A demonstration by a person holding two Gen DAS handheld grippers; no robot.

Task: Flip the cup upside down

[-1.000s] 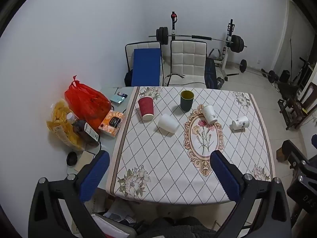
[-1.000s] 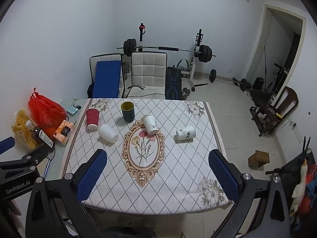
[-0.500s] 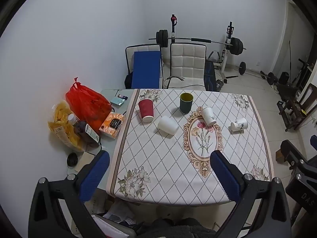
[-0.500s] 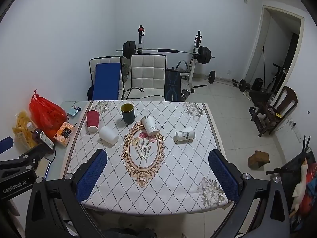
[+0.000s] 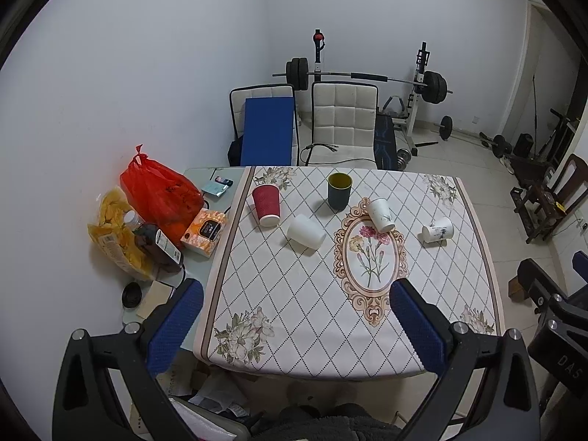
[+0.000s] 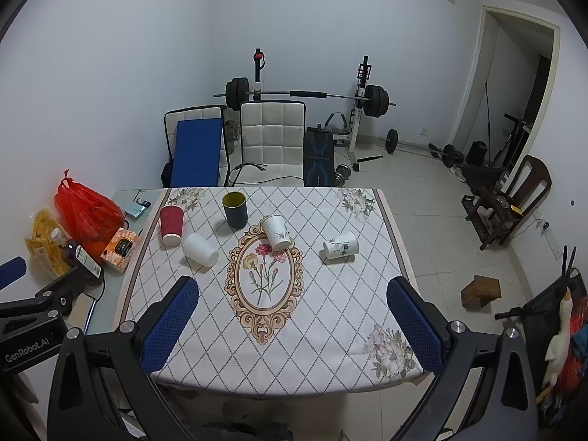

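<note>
Several cups are on a table with a white diamond-patterned cloth [image 5: 294, 294]. A dark green cup [image 5: 339, 190] [image 6: 235, 210] stands upright, mouth up. A red paper cup [image 5: 266, 205] [image 6: 171, 224] stands mouth down. A plain white cup [image 5: 305, 230] [image 6: 200, 249] lies on its side. Two white printed cups [image 5: 380, 215] [image 5: 437, 229] lie tipped over, also in the right wrist view [image 6: 276, 232] [image 6: 340, 246]. My left gripper [image 5: 296, 312] is open and empty above the near table edge. My right gripper [image 6: 292, 312] is open and empty too.
On a side table at the left are a red plastic bag [image 5: 160, 191], a yellow snack bag [image 5: 117, 240], a dark bottle [image 5: 156, 244] and an orange box [image 5: 204, 232]. Behind the table stand two white chairs [image 5: 343, 125] and a barbell rack [image 5: 367, 77].
Both grippers have drawn back and up a little from the table, so the cups look slightly smaller. The cups have not moved.
</note>
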